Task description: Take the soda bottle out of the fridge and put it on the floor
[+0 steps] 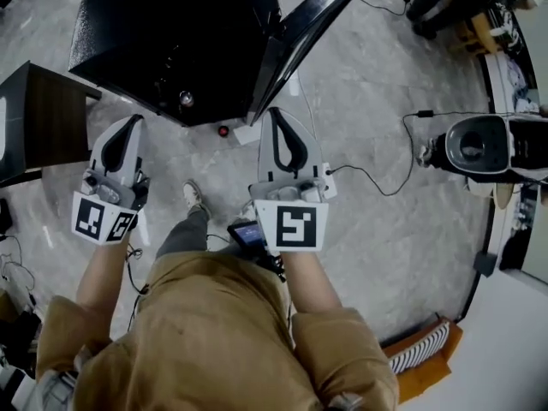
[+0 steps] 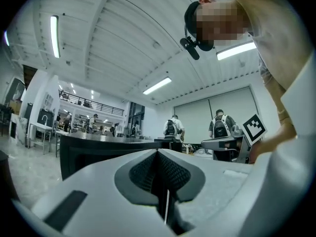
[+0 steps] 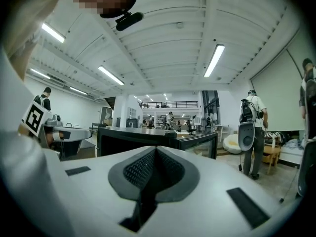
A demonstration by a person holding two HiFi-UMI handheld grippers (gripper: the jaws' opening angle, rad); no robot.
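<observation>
soda bottle hard to pick out from above: only a small round shiny spot (image 1: 186, 98) at the front edge of the fridge (image 1: 171, 24). cannot tell if that is its top, so which way it points and its long axis cannot be told. fridge is a black box with its door (image 1: 317, 15) swung open to its right. a small red thing (image 1: 223, 131) and a white block (image 1: 244, 134) lie on the floor (image 1: 377, 187) just in front of the fridge. floor is grey marbled stone, with black cables (image 1: 377, 178) running right of the fridge. a dark wood cabinet (image 1: 38, 118) stands left of the fridge. room is a big hall with a white ribbed ceiling, strip lights and people with backpacks beyond the fridge. left gripper (image 1: 135, 120) is held in front of the fridge's left side, jaws clenched together, nothing between them. right gripper (image 1: 272, 114) is in front of the door's near end, jaws also clenched, empty, touching nothing.
</observation>
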